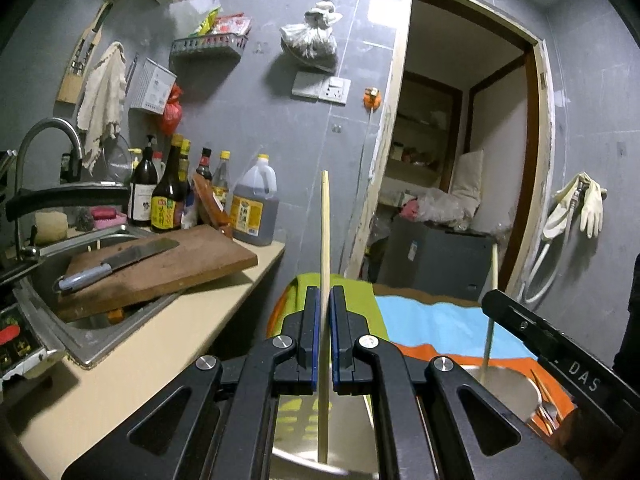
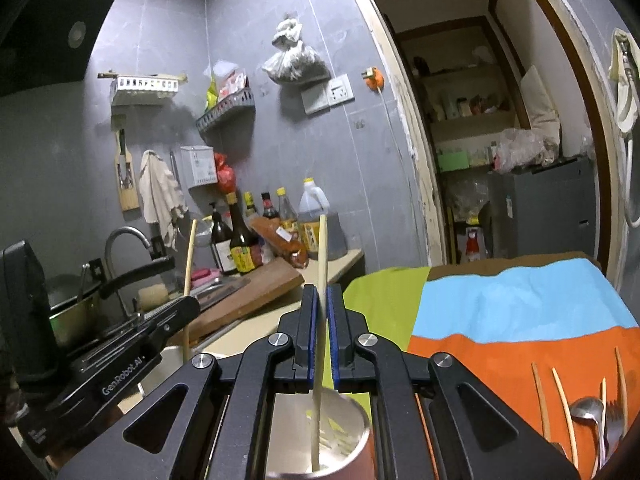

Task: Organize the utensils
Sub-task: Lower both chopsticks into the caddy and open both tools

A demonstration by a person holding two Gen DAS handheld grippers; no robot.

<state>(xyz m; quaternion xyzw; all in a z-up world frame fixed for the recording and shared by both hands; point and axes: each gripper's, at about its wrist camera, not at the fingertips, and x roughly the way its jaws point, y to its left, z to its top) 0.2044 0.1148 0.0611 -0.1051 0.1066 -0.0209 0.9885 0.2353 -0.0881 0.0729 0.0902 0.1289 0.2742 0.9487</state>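
Observation:
My left gripper is shut on a pale wooden chopstick held upright, its lower end inside a steel cup beneath the fingers. My right gripper is shut on another chopstick, also upright, its lower end in a steel cup. The right gripper also shows in the left wrist view with its chopstick over the cup. The left gripper shows in the right wrist view. Loose chopsticks, a spoon and a fork lie on the orange cloth.
A table carries a green, blue and orange cloth. To the left, a counter holds a sink, a cutting board with a cleaver, and sauce bottles. A pot stands by the tap. A doorway opens behind.

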